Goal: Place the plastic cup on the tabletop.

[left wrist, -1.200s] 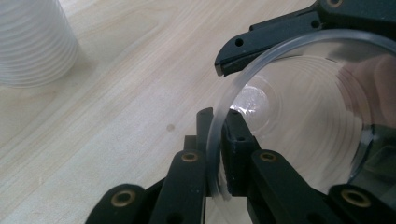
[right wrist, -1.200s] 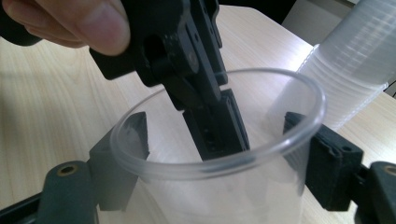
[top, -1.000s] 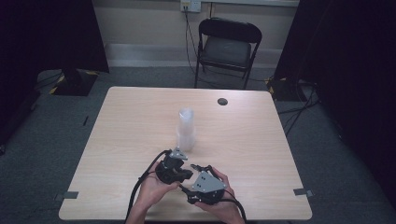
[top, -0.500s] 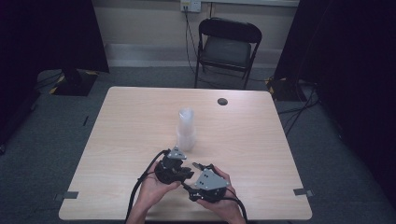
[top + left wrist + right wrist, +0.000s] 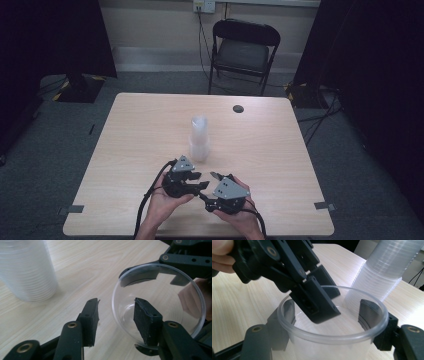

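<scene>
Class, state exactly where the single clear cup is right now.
The single clear cup sits clamped between the right gripper jaws near the table front edge, just before the cup stack.

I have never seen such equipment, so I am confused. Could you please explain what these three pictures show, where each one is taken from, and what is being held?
There is no robot here. A person holds a hand tool with two black jaws in each hand: the left gripper and the right gripper. The high view looks down from above on a wooden table. The other two pictures come from small cameras that ride on the grippers and look along their jaws.

On the table stands a stack of clear plastic cups, and a small dark round thing lies near the far edge. Behind the table is a folding chair.

The right gripper holds a single clear cup, one jaw on each side of its wall. The left gripper's jaws have just been opening; one jaw is inside the cup's rim, one outside, not pressing it.
</scene>
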A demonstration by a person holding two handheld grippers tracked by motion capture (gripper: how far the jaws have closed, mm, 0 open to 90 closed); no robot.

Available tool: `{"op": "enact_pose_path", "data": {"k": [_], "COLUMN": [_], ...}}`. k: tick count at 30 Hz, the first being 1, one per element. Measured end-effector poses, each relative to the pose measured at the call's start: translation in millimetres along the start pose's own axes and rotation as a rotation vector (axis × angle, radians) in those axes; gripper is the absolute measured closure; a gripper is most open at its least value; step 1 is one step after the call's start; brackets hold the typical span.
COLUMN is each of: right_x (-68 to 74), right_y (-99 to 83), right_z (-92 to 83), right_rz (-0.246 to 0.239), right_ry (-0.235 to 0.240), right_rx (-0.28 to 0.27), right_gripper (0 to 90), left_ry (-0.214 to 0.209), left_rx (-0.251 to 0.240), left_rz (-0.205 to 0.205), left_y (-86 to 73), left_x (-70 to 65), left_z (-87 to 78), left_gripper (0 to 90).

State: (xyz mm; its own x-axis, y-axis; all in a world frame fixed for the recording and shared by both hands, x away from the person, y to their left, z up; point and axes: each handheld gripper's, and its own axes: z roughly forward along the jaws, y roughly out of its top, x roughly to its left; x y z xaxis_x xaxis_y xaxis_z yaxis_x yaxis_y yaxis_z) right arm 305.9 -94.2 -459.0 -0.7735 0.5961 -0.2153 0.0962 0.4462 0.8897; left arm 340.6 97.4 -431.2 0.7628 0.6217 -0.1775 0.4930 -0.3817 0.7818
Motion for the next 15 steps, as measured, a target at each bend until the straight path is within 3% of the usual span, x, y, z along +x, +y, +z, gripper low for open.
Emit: {"op": "enact_pose_path", "data": {"k": [6,11,15], "right_x": [-3.2,-7.2,-9.1], "right_y": [-0.6,-1.3,-2.3], "right_z": [0.4,0.8,1.3], "right_rz": [0.022,0.053,0.075], "right_ry": [-0.002,-0.013,-0.01], "right_rx": [0.003,0.006,0.007], "right_gripper": [29.8,30.0,30.0], "left_ry": [0.021,-0.019,-0.008], "left_rx": [-0.045,-0.125,-0.155], "left_rz": [-0.01,-0.037,-0.043], "left_y": [-2.5,-5.2,-6.7], "left_x": [2.8,6.0,7.2], "left_z": [-5.2,-10.6,-11.9], "left_gripper": [45.0,41.8,40.3]}}
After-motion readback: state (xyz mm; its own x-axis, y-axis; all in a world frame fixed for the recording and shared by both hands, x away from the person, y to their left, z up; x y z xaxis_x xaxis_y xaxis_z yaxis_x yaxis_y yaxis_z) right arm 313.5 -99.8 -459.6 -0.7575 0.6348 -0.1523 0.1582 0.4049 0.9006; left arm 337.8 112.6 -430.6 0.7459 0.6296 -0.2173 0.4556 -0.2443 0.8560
